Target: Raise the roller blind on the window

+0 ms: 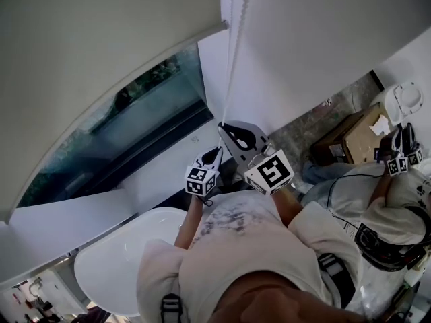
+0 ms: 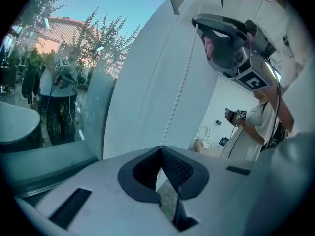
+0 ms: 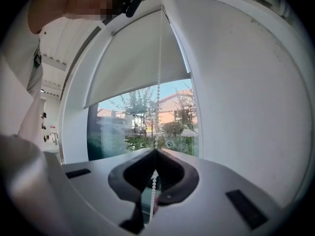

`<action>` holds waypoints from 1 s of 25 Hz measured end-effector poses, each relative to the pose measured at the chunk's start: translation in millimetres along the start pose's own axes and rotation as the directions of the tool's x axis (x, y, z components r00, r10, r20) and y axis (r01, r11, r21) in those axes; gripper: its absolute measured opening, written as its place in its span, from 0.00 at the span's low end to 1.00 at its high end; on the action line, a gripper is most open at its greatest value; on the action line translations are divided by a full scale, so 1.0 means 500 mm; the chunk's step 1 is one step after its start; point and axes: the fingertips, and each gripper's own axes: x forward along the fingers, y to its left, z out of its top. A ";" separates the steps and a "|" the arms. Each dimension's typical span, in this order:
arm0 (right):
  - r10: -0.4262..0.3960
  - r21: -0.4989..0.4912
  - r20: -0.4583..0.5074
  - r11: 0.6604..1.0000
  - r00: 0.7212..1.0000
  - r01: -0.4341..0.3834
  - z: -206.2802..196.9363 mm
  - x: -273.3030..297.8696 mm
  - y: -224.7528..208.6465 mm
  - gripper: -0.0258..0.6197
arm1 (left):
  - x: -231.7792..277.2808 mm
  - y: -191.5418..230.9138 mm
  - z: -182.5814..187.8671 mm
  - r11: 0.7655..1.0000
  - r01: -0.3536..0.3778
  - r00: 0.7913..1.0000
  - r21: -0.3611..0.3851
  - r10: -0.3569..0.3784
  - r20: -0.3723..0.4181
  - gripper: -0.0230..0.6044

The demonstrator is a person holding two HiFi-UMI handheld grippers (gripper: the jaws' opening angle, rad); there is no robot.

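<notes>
Head view: the roller blind fills the upper left of the frame, its bottom bar running up to the top centre, and the window glass lies bare below it. The bead chain drops from the top centre along the white wall, straight into the tips of the right gripper at mid-frame. The left gripper sits just below and left of it, tips pointing up at the same chain. A white basin shows at lower left. At the right edge a second person stands near a cardboard box

Left gripper view: the jaws are pressed together at the tips in the lower centre, and the chain rises from exactly that meeting point, so they pinch it. The chain climbs to the right gripper in the upper right. Trees and sky show through the glass on the left

Right gripper view: the jaws are closed on the chain at lower centre; beads hang on below between the pads. The blind covers the upper part of the window, with trees and buildings visible under it
</notes>
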 end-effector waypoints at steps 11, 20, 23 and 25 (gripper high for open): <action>0.003 0.009 -0.044 1.000 0.999 -0.002 -0.055 0.006 -0.011 0.13 | 0.001 0.014 -0.045 1.000 0.003 0.999 0.003 -0.003 -0.034 0.05; -0.006 -0.010 -0.044 1.000 0.999 0.006 -0.048 0.001 -0.017 0.13 | -0.064 -0.034 0.067 0.997 0.036 0.998 0.062 -0.038 0.041 0.12; -0.008 -0.015 -0.044 1.000 0.999 0.008 -0.043 -0.002 -0.015 0.13 | -0.100 -0.058 0.149 0.995 0.045 0.993 0.093 -0.055 0.105 0.14; -0.009 -0.018 -0.043 1.000 0.999 0.008 -0.040 -0.005 -0.014 0.13 | -0.127 -0.079 0.212 0.991 0.054 0.986 0.119 -0.072 0.150 0.14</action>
